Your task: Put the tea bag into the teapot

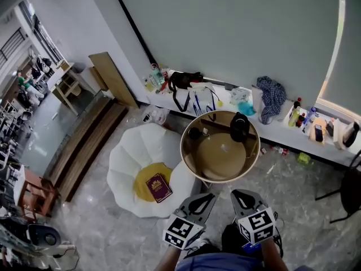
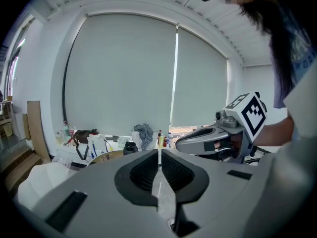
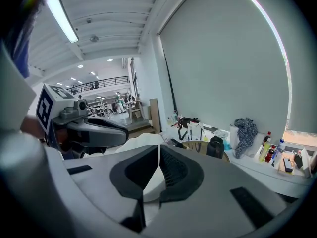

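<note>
**Left gripper**: nearest, low in the head view. Jaws pressed together with nothing between them. Marker cube faces up.

**Right gripper**: just beside the left one and level with it. Jaws likewise closed and empty. Both sets of tips point toward the table and are clear of it.

**Table**: round, brown top with a pale rim, just beyond the gripper tips.

**Pale item**: small, lying near the middle of the table. It is too small to tell whether it is the tea bag.

**Teapot**: black, upright on the far part of the table, right of centre and well apart from both grippers.

**Seat**: white and petal-shaped, on the floor touching the table's left side.

**Cushion**: yellow, lying in the seat.

**Book**: dark red, flat on the cushion.

**Ledge**: white, running along the wall behind the table.

**Bag**: black, at the left end of the ledge.

**Cloth**: blue, heaped on the ledge to the right of the teapot.

**Bottles**: a small cluster on the ledge, right of the cloth.

**Board**: wooden, leaning on the wall at far left.
</note>
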A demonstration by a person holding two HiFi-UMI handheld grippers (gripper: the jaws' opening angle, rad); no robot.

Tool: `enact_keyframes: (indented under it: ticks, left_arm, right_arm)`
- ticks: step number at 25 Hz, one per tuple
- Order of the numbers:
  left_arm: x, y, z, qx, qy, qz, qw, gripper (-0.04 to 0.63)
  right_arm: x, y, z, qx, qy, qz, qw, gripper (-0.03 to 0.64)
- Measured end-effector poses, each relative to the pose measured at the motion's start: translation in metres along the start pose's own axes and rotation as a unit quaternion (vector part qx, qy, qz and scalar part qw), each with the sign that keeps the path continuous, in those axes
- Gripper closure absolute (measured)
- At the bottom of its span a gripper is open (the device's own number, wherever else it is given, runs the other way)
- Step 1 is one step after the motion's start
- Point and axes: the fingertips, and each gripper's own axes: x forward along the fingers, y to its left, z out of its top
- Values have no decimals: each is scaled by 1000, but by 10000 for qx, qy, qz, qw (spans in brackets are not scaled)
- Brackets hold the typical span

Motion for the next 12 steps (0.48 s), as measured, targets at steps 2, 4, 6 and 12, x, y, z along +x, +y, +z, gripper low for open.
enact_keyframes:
  ticks: [2,4,6,12]
  left_arm:
    - [-22,-3,-8,0,-51,-9,10000,577]
    - [-44,-7,-18,59,-58,-30,10000,577]
    - [-66,-10,-28,118,-61,-53,9999,577]
    - [-113,-14,-40,80,-294,-130,9995,577]
  right_arm:
    - [-4,23,-2,-42,-2,-5,10000,591]
    - [-9,46,-6,-60,-6,-34,10000,591]
    - [-14,67,-11,-9,-21,-108,9999,591]
    - [-29,114,-20,29,-50,-290,9996,591]
